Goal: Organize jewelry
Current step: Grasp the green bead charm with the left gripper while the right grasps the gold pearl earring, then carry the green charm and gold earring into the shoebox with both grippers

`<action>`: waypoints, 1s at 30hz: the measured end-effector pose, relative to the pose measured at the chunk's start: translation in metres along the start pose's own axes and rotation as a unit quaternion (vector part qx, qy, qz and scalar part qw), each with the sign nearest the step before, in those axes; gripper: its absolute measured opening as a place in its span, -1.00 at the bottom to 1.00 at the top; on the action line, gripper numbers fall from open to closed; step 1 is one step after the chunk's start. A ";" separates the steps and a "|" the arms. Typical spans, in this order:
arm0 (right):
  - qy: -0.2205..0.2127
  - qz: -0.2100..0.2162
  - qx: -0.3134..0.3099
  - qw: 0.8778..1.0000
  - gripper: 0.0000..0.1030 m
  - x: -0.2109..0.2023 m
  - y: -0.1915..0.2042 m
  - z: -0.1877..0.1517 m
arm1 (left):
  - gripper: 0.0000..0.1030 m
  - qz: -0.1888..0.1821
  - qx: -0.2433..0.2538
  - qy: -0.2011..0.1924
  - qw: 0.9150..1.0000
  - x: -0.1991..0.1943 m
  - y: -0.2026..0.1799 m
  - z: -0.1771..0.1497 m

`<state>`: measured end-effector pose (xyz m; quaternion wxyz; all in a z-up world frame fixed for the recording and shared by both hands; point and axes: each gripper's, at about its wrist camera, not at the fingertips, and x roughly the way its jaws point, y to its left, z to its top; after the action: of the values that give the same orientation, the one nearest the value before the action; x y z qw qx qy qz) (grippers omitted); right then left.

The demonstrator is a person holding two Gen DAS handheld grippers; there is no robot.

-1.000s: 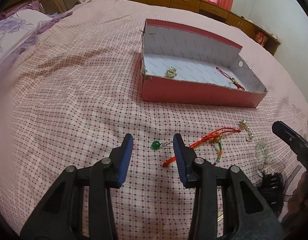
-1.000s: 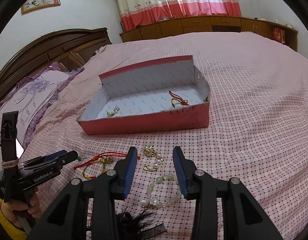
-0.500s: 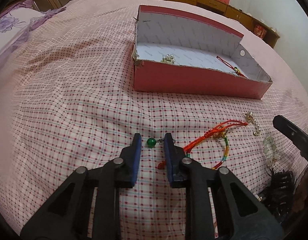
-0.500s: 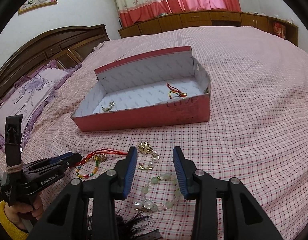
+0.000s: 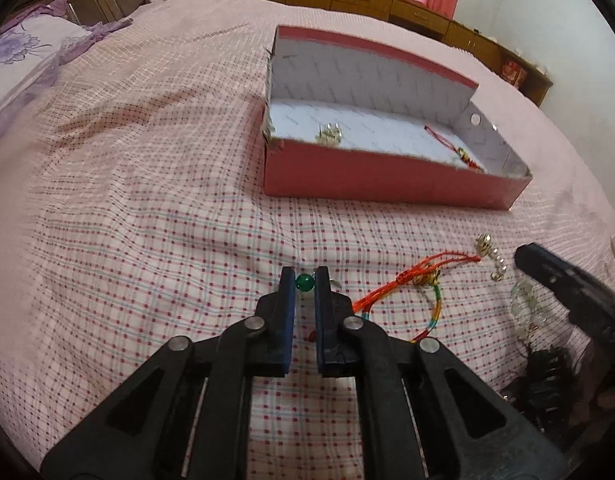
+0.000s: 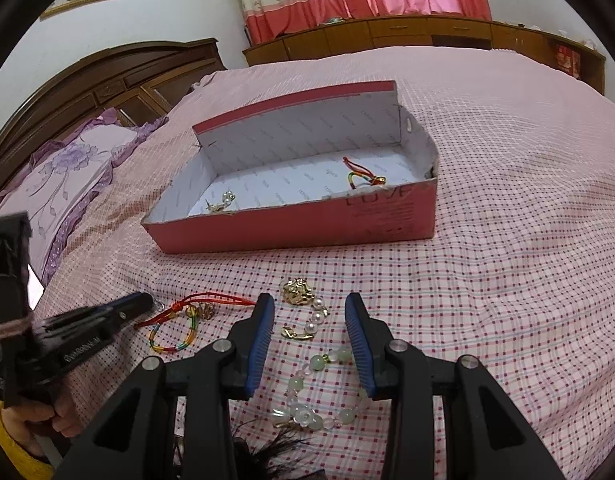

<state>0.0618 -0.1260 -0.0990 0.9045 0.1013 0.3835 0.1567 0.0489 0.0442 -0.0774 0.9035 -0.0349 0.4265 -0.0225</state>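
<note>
— Green bead earring (image 5: 305,282) is sitting pinched between the blue pads of the left gripper (image 5: 305,285), right at the tips, down on the checked bedspread (image 5: 155,248). The jaws are clamped narrow on it.

— So what is worrying you?

— The bead is round and hard, and only the very ends of the pads are catching it. If the lift is jerky it is likely squirting out and rolling across the cloth. Its thin wire hook is poking out on the right side too, so it may be snagging the fabric or the red cord bracelet (image 5: 411,284) lying just beside it.

— And the other tool?

— The right gripper (image 6: 311,332) is hanging half open above the pearl and gold piece (image 6: 307,314), gripping nothing. The pale bead bracelet (image 6: 323,392) is lying below its pads.

— Where is all this going?

— Into the red box (image 6: 291,224), I am guessing, where a pearl piece and another red cord are already lying. The box is standing well apart from the bead, so a long carry is adding risk.

— Compared with a second ago?

— Back then the left jaws were standing wide with the bead lying free between them; now they are gripping it. The right jaws are keeping the same gap.
</note>
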 end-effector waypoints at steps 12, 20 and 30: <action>0.037 -0.004 -0.031 0.999 -0.22 0.036 0.011 -0.001 | -1.00 0.001 -0.003 -0.037 0.999 -0.026 0.003 0.009; 0.044 0.000 -0.036 0.998 -0.75 0.041 0.012 -0.002 | -0.99 -0.003 -0.001 -0.050 0.999 -0.038 -0.002 0.014; 0.017 0.015 -0.050 0.998 -0.82 0.011 0.013 -0.007 | -0.99 -0.004 0.001 -0.072 0.997 -0.056 -0.007 0.015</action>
<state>0.0611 -0.1092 -0.1074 0.8994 0.0586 0.3888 0.1908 0.0249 0.0423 -0.0242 0.9320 -0.0372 0.3597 -0.0245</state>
